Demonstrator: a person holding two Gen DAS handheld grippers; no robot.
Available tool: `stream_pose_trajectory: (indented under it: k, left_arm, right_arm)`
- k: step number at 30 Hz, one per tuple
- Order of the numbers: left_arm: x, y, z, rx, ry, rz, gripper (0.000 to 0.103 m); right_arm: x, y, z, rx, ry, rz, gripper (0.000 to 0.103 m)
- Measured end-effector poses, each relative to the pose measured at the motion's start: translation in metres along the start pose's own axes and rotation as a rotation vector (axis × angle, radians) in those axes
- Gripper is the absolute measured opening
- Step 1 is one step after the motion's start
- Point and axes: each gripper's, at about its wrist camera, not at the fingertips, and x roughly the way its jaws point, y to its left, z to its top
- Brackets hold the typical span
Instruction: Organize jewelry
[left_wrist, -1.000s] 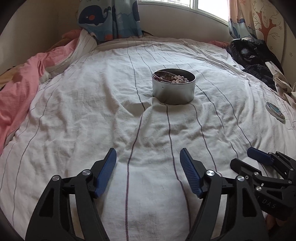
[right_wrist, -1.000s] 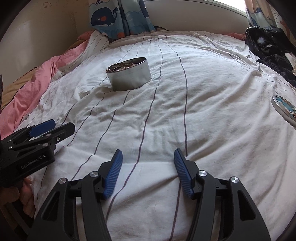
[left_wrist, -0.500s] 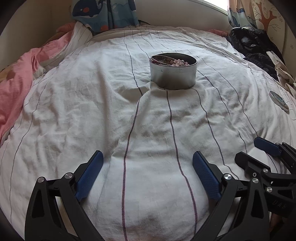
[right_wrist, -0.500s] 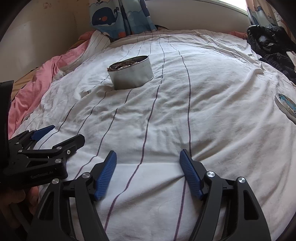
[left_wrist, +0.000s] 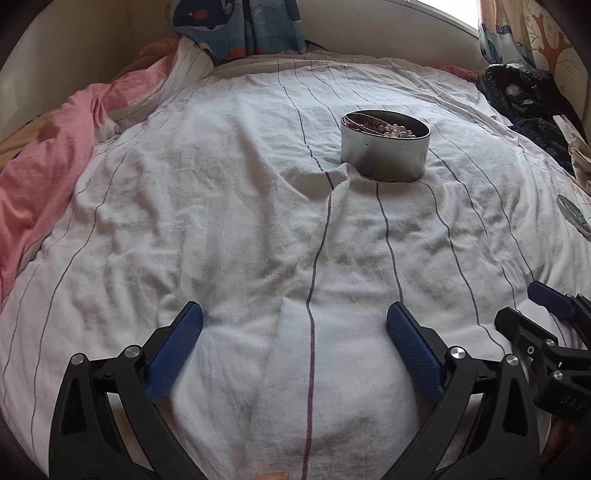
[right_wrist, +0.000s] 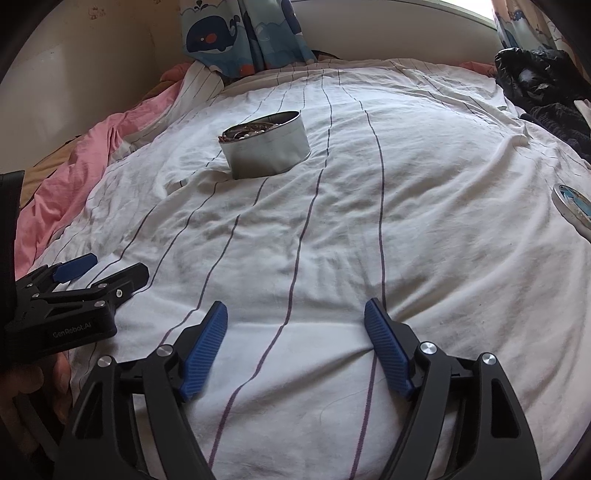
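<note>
Both grippers empty over the bed; jewelry tin untouched, far ahead.

Left gripper (left_wrist: 294, 317) has spread wide since a second ago, nothing between its pads. Right gripper (right_wrist: 295, 315) jaws are opening, also empty. Round metal tin (left_wrist: 385, 155) of beads and jewelry sits on the striped sheet (left_wrist: 221, 206), well apart from both. Its lid (right_wrist: 571, 205) lies far right. Reads as readying for a reach; sorting not begun.
</note>
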Motion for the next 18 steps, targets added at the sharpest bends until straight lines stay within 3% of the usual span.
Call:
stream_pose_trajectory:
  k: [18]
  left_arm:
    - [0.0032,-0.0023,-0.0034,-0.001,-0.004,-0.012,0.096]
  right_arm:
    - [0.0004,0.0001,0.0002,0.000,-0.003,0.000,0.075]
